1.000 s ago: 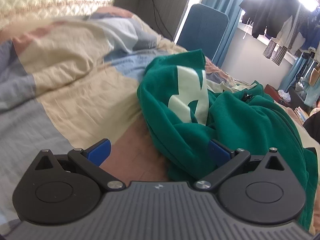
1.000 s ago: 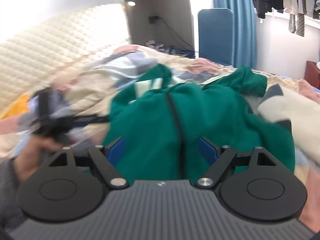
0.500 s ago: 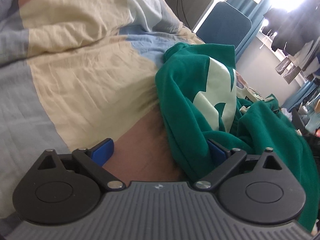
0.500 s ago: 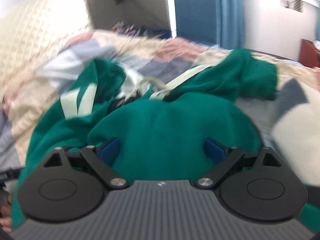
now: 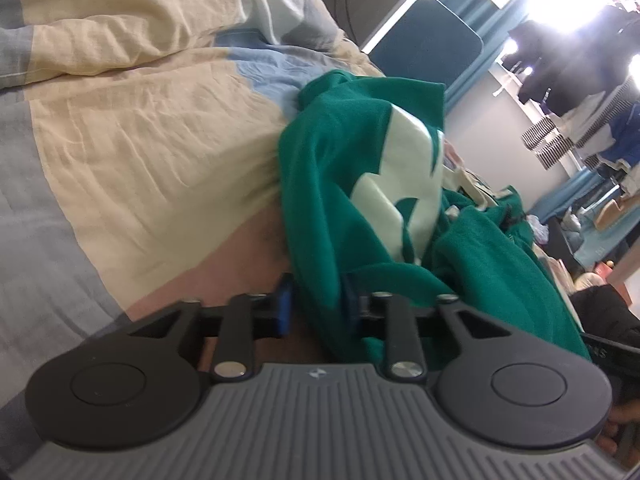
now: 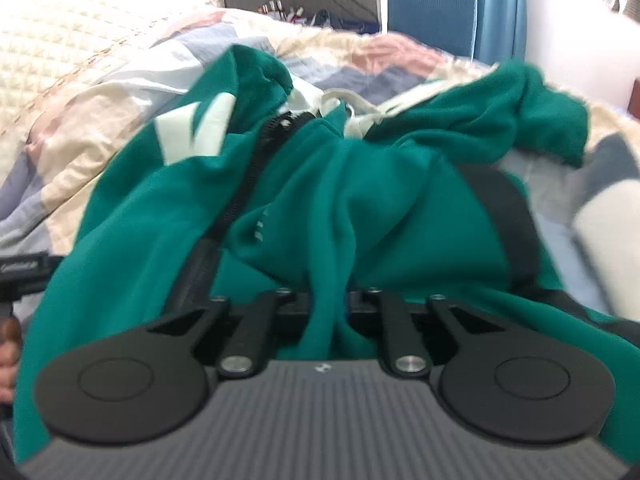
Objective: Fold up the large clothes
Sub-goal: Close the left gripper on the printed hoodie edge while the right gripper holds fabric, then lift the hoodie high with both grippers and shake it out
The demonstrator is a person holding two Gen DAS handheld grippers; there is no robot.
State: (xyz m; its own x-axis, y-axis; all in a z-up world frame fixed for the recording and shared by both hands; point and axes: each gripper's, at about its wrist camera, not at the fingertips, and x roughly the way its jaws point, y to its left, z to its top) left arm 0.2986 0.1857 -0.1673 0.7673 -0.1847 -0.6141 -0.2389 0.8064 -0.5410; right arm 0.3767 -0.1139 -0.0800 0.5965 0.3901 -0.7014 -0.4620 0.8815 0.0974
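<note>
Both the left tool [image 5: 316,304] and right tool [image 6: 329,309] have just closed, pinching the crumpled hoodie [image 6: 360,200] on the bed [image 5: 140,152]; next, lifting and spreading it flat.

Left gripper [image 5: 316,304] jaws, wide a second ago, closing just now on the green hoodie [image 5: 332,184] edge at 6 o'clock. Right gripper [image 6: 328,306] jaws likewise closing, pinching a hoodie fold at 6 o'clock.

bare bedspread [image 5: 140,152] left of heaped green hoodie [image 5: 328,184]; headboard [image 6: 60,52] behind
</note>
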